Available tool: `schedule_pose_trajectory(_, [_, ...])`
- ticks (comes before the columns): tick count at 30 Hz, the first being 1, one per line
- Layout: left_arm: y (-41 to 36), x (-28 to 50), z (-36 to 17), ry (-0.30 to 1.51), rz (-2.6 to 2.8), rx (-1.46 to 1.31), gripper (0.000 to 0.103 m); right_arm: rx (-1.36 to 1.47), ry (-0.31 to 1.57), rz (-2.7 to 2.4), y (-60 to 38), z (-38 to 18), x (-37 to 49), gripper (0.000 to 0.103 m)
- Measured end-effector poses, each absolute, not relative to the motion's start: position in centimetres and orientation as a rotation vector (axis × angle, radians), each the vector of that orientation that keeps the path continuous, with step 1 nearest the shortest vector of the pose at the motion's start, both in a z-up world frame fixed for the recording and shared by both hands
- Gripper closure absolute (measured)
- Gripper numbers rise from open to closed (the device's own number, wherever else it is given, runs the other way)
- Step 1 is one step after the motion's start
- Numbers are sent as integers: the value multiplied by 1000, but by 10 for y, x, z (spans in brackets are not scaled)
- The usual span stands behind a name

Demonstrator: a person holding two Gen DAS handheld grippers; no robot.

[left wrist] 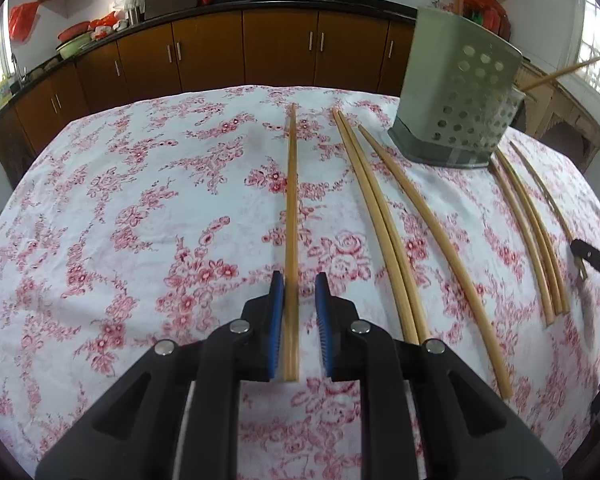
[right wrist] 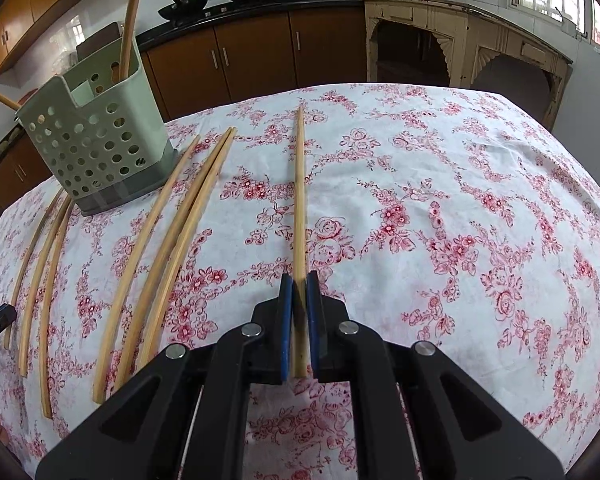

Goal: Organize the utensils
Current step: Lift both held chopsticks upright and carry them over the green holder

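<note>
The right tongs clench one chopstick at its butt, ready to lift. The left tongs stand released around a pair. The holder waits upper left on the surface.

chopsticks: pale bamboo, lying loose in a fan across the floral cloth, tips toward the holder
utensil holder: grey-green, perforated, upright at the table's far side; two chopsticks stand inside, leaning
</note>
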State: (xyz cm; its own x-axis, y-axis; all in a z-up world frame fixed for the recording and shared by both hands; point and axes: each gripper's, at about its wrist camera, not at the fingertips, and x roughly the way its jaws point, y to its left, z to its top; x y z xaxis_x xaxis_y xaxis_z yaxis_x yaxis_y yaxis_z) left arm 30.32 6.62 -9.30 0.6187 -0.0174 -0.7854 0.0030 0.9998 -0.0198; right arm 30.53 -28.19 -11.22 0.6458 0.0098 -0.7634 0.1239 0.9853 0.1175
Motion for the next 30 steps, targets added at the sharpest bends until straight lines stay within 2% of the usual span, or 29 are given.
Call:
schedule_pose_trajectory(2, [65, 299, -93, 904, -10, -8, 88, 174, 867, -59, -283, -112, 305, 95])
schedule_pose_trajectory(3, [65, 299, -93, 904, -6, -7, 94, 180, 866, -56, -284, -112, 305, 95])
schedule_pose_trajectory(4, [65, 298, -93, 905, -6, -8, 95, 183, 865, -54, -284, -112, 304, 95])
schedule_pose_trajectory(13, [67, 284, -79, 902, -12, 23, 95, 161, 765, -44, -289, -83, 275, 96])
schedule_pose_trajectory(30, [70, 244, 33, 578, -45, 36, 95, 167, 466, -18, -306, 8, 241, 96])
